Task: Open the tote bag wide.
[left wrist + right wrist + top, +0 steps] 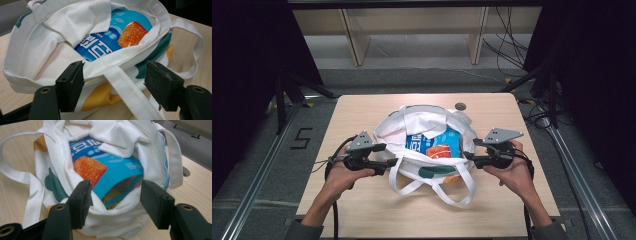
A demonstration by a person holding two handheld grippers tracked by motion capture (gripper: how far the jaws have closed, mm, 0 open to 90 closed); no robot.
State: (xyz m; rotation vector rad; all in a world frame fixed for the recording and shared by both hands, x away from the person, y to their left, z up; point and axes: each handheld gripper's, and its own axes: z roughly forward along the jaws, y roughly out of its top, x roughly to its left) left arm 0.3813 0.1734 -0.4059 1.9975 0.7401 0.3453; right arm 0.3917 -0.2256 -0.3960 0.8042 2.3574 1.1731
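Both claws gape wide at the white tote bag point(422, 145) mid-desk: left claw point(388, 156) at its left rim, right claw point(468, 150) at its right.

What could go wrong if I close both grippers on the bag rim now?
The left gripper straddles the rim and a strap together, so it may pinch the strap instead of the tote bag. The right gripper sits close to the blue snack packet; closing there could catch the packet along with the cloth.
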